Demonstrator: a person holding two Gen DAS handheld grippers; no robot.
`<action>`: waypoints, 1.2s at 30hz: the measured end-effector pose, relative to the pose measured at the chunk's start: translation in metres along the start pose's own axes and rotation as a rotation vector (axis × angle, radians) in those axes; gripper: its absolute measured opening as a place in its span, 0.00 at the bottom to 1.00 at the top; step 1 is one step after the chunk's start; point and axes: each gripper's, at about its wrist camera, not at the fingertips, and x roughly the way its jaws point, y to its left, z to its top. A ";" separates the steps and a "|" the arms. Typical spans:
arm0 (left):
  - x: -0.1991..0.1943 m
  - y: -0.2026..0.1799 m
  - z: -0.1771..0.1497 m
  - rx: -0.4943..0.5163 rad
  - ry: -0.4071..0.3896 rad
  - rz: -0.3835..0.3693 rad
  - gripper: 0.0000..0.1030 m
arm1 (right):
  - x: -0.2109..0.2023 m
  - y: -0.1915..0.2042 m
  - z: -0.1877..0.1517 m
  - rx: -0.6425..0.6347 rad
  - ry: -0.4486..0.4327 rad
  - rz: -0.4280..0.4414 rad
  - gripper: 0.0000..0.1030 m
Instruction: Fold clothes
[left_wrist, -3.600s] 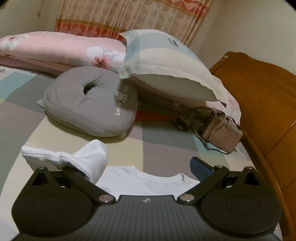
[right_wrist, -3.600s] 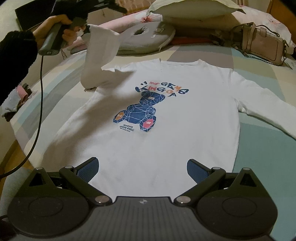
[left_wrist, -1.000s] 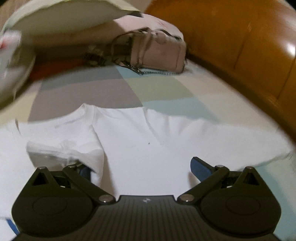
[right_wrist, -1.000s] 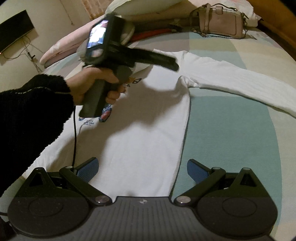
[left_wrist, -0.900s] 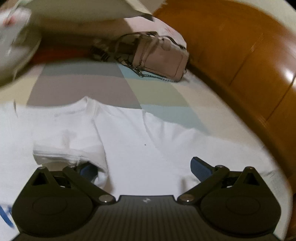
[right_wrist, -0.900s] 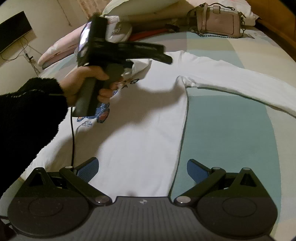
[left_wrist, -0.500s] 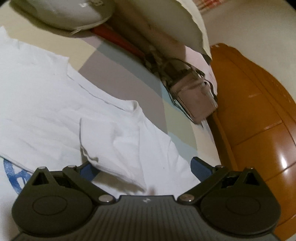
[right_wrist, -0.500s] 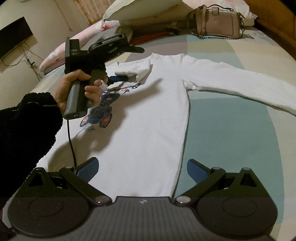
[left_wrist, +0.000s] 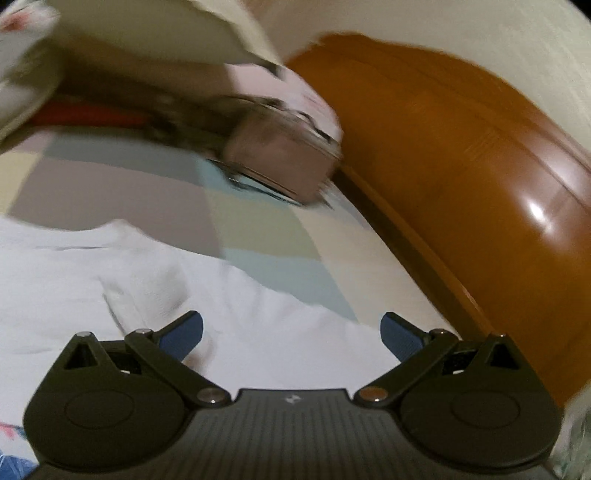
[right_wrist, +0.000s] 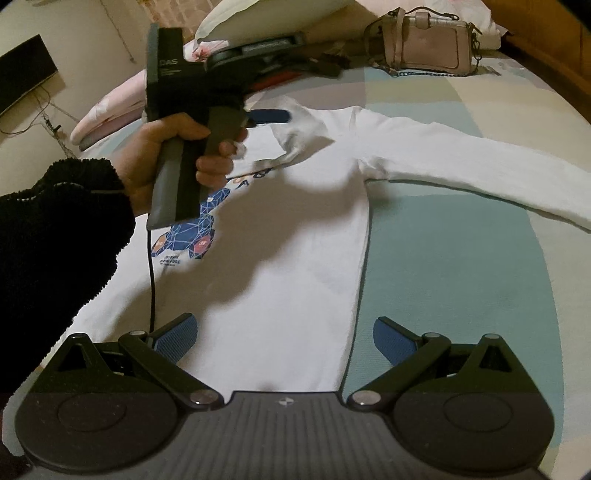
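Shirt: the white long-sleeved shirt (right_wrist: 295, 258) lay face up on the bed (right_wrist: 461, 277), its hem near the right gripper and its collar at the far end, with the blue bear print (right_wrist: 188, 236) showing left of centre.

Left sleeve: it lay folded in across the chest, its cuff end (right_wrist: 266, 151) resting just below the collar. 3.6 s earlier that same sleeve had hung in the air, pinched by the left gripper.

Right sleeve: this sleeve (right_wrist: 480, 177) lay stretched straight out to the right over the bed, unfolded, just as it did 3.6 s before.

Left gripper: the left gripper (left_wrist: 291, 332) was released, its blue pads wide apart with nothing between them. Half a second earlier the cuff had been at its left pad; now only flat shirt lay beneath it. Its own view was blurred, so it was moving, pointed towards the bag (left_wrist: 280, 166) and the headboard (left_wrist: 480, 184).

Left hand: the left hand (right_wrist: 173, 158) held that tool above the collar area, casting a shadow across the shirt body.

Right gripper: the right gripper (right_wrist: 282, 339) was also open and empty, hovering over the hem, much as it was in the earlier views.

Meaning for the task: one sleeve fold looked done and let go. Judging by how things lay, the outstretched right sleeve and the body were left to fold.
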 end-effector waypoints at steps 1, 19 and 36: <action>0.000 -0.006 -0.002 0.042 0.021 -0.010 0.99 | -0.001 0.000 0.000 0.001 -0.001 -0.003 1.00; -0.132 0.052 -0.071 0.430 0.119 0.420 0.99 | 0.025 -0.008 0.060 0.006 -0.136 0.126 0.80; -0.169 0.070 -0.096 0.417 0.004 0.370 0.99 | 0.158 -0.072 0.140 0.417 -0.166 0.208 0.40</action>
